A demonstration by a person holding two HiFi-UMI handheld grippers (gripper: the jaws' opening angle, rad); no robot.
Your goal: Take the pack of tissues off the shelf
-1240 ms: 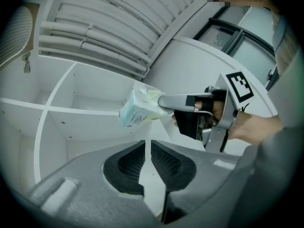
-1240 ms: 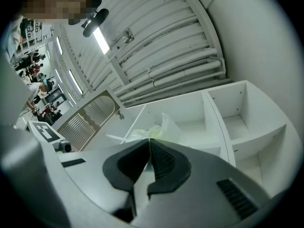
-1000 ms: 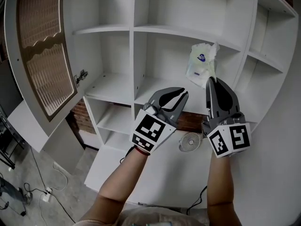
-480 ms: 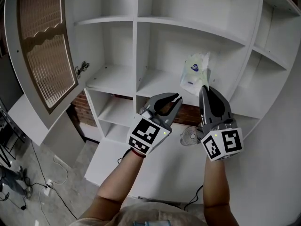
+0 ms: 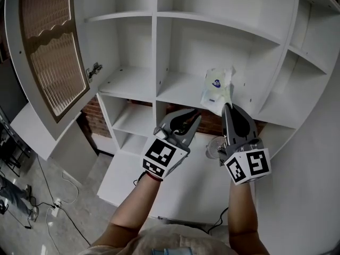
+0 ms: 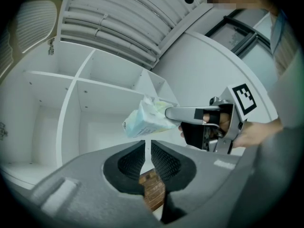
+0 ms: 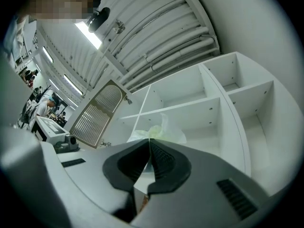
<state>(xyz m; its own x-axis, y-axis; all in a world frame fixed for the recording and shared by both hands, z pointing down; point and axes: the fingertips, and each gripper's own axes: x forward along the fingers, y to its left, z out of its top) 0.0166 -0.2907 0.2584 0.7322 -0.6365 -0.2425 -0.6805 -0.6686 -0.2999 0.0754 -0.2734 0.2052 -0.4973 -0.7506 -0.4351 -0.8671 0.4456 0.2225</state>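
**Right claw pinches the tissues by the wrapper edge**

The right claw (image 5: 227, 106) is clamped tight, and its ribbed black pads bite only the thin crinkled rim of the pack of tissues (image 5: 217, 86). The pack stands up from the tips, just in front of the middle shelf (image 5: 180, 92) and, by the look of it, lifted clear of the board.

The left claw (image 5: 194, 114) sits just beside it, jaws drawn together with nothing between them.

It's a slim hold on slippery film, so I'd say draw it out slowly and level, with no jerks. The empty claw is near enough to support the soft body if it sags.

The pack is a pale, puffy pillow of glossy plastic with a blue mark on its face. Around it stand smooth, hard, square-cut white boards. At the far left a cabinet door (image 5: 50, 52) with a woven brown panel hangs open.
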